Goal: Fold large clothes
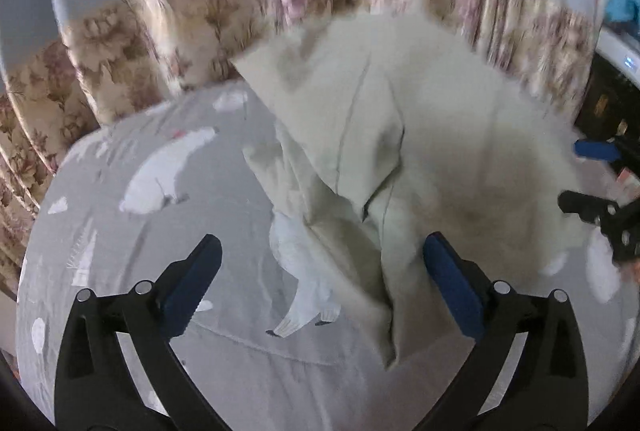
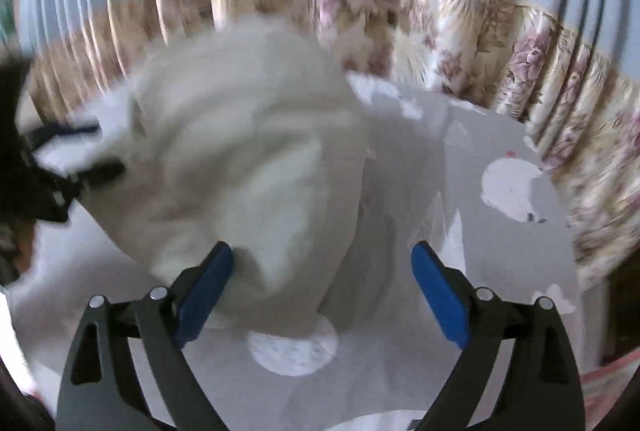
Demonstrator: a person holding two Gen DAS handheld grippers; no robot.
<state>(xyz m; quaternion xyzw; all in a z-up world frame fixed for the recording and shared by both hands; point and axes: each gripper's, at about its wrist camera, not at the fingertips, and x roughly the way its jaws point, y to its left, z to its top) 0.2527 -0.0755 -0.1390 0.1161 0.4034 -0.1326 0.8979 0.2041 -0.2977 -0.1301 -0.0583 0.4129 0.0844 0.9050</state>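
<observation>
One pale cream garment (image 1: 420, 135), crumpled, straight ahead of the left hand-held gripper (image 1: 322, 279) and ahead-left of the right hand-held gripper (image 2: 322, 283). Two hand-held grippers in all, each with two blue pads (image 1: 192, 287). One grey bed sheet (image 1: 132, 239) with white animal prints under both. One flowered curtain (image 1: 168, 23) far beyond them.

Bare grey bedcover (image 1: 120, 251) open leftward, heaped cream garment (image 1: 420, 135) blocking centre, curtain (image 1: 168, 31) behind

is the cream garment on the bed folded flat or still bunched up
Bunched up. The cream garment lies heaped on the grey bedsheet, with loose folds and a raised flap.
</observation>
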